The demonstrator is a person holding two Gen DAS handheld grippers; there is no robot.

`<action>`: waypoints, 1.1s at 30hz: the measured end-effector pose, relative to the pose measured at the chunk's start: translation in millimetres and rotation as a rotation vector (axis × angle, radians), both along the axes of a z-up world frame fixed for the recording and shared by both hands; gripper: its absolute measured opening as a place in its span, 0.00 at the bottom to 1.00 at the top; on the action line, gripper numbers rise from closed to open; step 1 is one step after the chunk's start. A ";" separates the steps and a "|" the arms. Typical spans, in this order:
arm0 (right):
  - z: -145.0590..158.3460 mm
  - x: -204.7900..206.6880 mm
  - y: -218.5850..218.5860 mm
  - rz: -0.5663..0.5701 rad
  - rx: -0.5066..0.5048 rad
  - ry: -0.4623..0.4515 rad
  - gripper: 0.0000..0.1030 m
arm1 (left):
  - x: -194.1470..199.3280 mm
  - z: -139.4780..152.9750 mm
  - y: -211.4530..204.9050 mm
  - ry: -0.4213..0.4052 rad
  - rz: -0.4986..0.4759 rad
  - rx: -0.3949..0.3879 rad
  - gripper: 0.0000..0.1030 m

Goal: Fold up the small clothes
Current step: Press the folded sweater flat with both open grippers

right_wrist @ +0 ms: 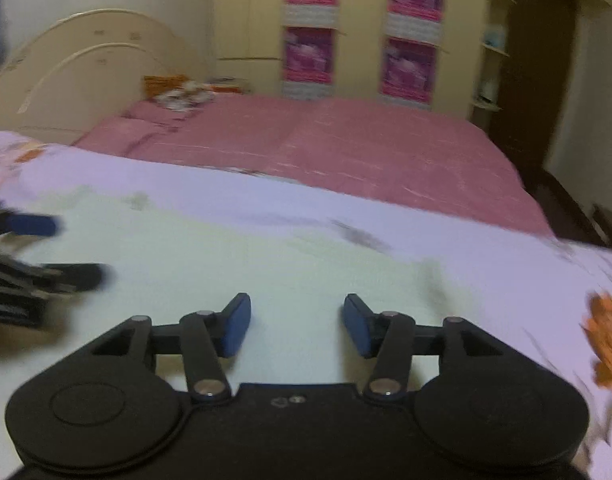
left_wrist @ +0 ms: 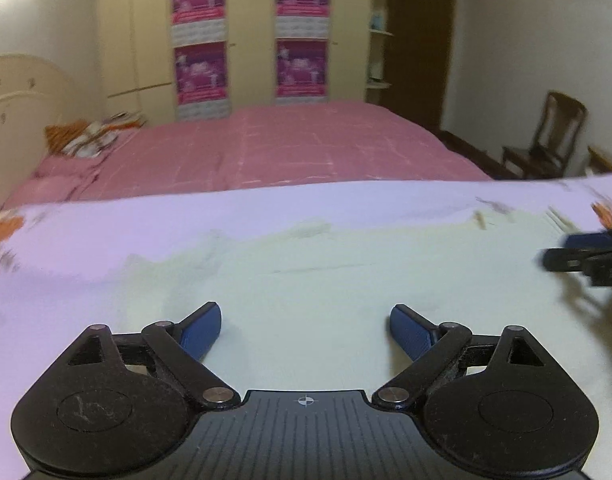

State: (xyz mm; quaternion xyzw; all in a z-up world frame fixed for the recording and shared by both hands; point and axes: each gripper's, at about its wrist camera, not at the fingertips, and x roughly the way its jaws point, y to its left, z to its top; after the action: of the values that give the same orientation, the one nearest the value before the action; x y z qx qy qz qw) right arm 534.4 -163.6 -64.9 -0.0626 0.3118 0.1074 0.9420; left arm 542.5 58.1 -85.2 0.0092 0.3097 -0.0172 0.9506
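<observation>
A pale cream garment point(left_wrist: 346, 264) lies flat on a lilac printed sheet point(left_wrist: 86, 240); it also shows in the right wrist view point(right_wrist: 234, 256). My left gripper point(left_wrist: 305, 326) is open and empty, low over the garment, blue pads wide apart. My right gripper point(right_wrist: 297, 324) is open and empty over the same garment. The right gripper shows at the right edge of the left wrist view point(left_wrist: 586, 258). The left gripper shows blurred at the left edge of the right wrist view point(right_wrist: 46, 248).
A pink bed point(left_wrist: 266, 148) lies beyond the sheet, with orange and white clothes point(left_wrist: 90, 136) near the cream headboard point(left_wrist: 22, 88). A wardrobe with magenta posters point(left_wrist: 302, 32) stands behind. A wooden chair point(left_wrist: 550, 136) is at the right.
</observation>
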 end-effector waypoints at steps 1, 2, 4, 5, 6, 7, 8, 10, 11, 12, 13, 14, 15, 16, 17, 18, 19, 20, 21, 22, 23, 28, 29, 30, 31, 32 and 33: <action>-0.9 0.9 -11.9 -0.030 0.012 0.001 0.48 | -1.1 -2.0 0.8 -0.002 0.004 0.002 0.89; -1.5 1.3 -21.9 -0.050 0.022 0.002 0.48 | -3.1 -2.0 1.8 -0.003 0.007 0.008 0.89; -2.5 1.5 -34.3 -0.056 0.037 0.006 0.47 | -4.5 -4.0 -1.0 -0.003 0.006 0.014 0.89; -3.1 1.5 -35.8 -0.050 0.037 0.007 0.47 | -3.1 -4.6 -2.2 -0.004 0.007 0.017 0.89; -3.9 1.5 -34.8 -0.046 0.028 0.005 0.47 | 1.5 -7.4 -0.4 -0.004 0.008 0.020 0.89; -4.4 1.3 -34.7 -0.044 0.021 0.004 0.47 | 8.2 -10.0 3.7 -0.003 0.009 0.021 0.89; -4.9 2.0 -33.2 -0.045 0.021 0.004 0.47 | 10.7 -11.0 3.6 -0.003 0.009 0.023 0.89; -6.2 1.7 -31.4 -0.048 0.019 0.004 0.48 | 12.3 -9.4 4.1 0.000 0.015 0.024 0.89; -5.6 1.0 -30.5 -0.052 0.017 0.005 0.48 | 10.7 -5.0 2.9 0.002 0.026 0.025 0.89; -2.4 -1.4 -29.2 -0.061 0.020 0.002 0.47 | 10.0 0.2 1.1 -0.003 0.026 0.020 0.88; 2.8 -6.6 -26.8 -0.057 0.028 -0.013 0.46 | 4.4 6.1 -3.1 -0.025 0.008 0.006 0.88; 8.7 -13.3 -22.6 -0.036 0.035 -0.036 0.46 | -2.5 11.3 -8.3 -0.045 -0.006 -0.007 0.88; 12.4 -22.0 -17.0 -0.003 0.039 -0.056 0.46 | -7.6 14.0 -14.0 -0.055 -0.015 -0.018 0.88; 12.9 -26.8 -9.8 0.027 0.042 -0.058 0.46 | -13.4 15.9 -21.1 -0.062 -0.028 -0.034 0.88; 12.4 -34.0 -1.2 0.069 0.055 -0.054 0.46 | -17.8 15.0 -28.3 -0.063 -0.040 -0.048 0.88; 10.6 -41.1 7.9 0.111 0.072 -0.050 0.46 | -19.9 11.8 -34.7 -0.054 -0.050 -0.053 0.88; 7.8 -46.5 16.2 0.142 0.078 -0.043 0.46 | -21.4 6.1 -41.2 -0.034 -0.056 -0.046 0.88; 3.0 -52.4 26.8 0.172 0.069 -0.031 0.46 | -22.1 -0.3 -46.0 -0.015 -0.057 -0.032 0.88; -0.5 -55.4 34.0 0.190 0.056 -0.023 0.46 | -23.0 -6.6 -47.7 0.004 -0.053 -0.020 0.88; -5.4 -59.3 40.3 0.203 0.031 -0.017 0.46 | -25.5 -11.9 -46.8 0.012 -0.048 -0.007 0.88; -10.5 -62.7 44.9 0.204 -0.011 -0.025 0.46 | -29.0 -13.8 -44.6 0.000 -0.048 0.001 0.89; -10.1 -68.9 22.7 0.137 -0.050 -0.041 0.46 | -46.2 -13.9 -13.6 -0.006 0.005 -0.011 0.89; -10.4 -69.3 13.7 0.115 -0.047 -0.037 0.46 | -49.3 -14.6 -8.9 -0.008 0.008 -0.011 0.89; -10.0 -70.2 9.5 0.106 -0.036 -0.030 0.47 | -50.5 -14.6 -7.5 -0.003 0.011 -0.006 0.89; -9.4 -71.4 6.6 0.098 -0.028 -0.023 0.47 | -53.0 -11.4 -9.6 -0.001 0.018 0.003 0.89; -6.9 -74.2 6.9 0.089 -0.035 -0.021 0.47 | -56.8 -7.4 -13.3 -0.005 0.024 0.002 0.89; -4.2 -78.8 9.7 0.085 -0.036 -0.026 0.47 | -62.1 -3.4 -17.4 -0.013 0.018 -0.014 0.88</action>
State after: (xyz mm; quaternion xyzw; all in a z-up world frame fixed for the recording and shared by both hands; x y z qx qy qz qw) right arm 455.6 -153.9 -69.1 -0.0941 0.2984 0.1407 0.9393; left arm 480.4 40.7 -88.6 -0.0003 0.3034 -0.0106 0.9528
